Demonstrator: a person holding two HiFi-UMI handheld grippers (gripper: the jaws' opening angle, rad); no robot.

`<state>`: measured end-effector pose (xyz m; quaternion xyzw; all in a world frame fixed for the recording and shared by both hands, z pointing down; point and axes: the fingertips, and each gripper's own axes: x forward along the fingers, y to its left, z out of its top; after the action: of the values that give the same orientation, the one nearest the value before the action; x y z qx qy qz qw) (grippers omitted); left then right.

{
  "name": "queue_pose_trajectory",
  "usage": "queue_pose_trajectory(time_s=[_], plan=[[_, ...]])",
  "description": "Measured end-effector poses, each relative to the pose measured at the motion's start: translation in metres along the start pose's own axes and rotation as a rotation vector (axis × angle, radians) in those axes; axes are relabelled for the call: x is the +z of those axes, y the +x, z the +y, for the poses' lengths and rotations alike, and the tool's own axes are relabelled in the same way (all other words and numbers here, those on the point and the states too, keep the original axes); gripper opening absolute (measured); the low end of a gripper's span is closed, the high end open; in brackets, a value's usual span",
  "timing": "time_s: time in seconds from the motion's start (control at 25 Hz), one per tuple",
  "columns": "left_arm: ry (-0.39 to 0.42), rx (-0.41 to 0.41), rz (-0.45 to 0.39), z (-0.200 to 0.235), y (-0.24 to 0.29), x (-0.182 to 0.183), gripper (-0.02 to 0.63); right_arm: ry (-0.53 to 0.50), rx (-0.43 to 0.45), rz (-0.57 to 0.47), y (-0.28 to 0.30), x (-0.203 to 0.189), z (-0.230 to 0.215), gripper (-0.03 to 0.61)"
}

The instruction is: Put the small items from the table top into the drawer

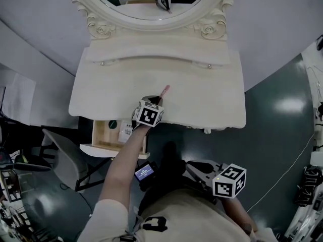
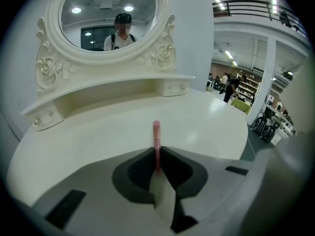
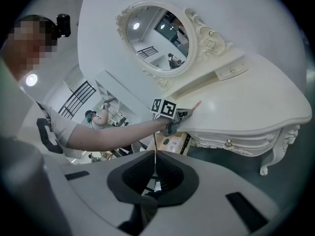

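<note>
Drawer, open below the cream table's curved front edge on your left, holds a dark round item and a white packet. Your left gripper pinches a slim pink stick just inside that edge, with smooth bare top all around. Your right gripper, jaws together and empty, hangs clear of the table over glossy dark floor.

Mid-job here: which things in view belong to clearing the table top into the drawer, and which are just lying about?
In the job:
- pink stick, clamped in the left tool
- table top
- drawer, open, with small items inside

Just there:
- mirror
- chair
- right tool, shut and empty, away from the table
</note>
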<state>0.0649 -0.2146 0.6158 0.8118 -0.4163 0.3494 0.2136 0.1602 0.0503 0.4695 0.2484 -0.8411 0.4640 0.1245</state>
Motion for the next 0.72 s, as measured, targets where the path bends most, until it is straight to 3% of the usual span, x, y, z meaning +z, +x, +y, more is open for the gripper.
queue_pose_trajectory(time_s=[0.28,0.72], plan=[[-0.052,-0.009,0.014,0.002,-0.003,-0.002,0.086,-0.005,-0.013,-0.017,-0.005,-0.004,0.004,0.029],[-0.050,0.009,-0.025,0.004,-0.040,-0.006,0.086,-0.040,0.018,-0.020,-0.001,-0.004,0.018,0.029]])
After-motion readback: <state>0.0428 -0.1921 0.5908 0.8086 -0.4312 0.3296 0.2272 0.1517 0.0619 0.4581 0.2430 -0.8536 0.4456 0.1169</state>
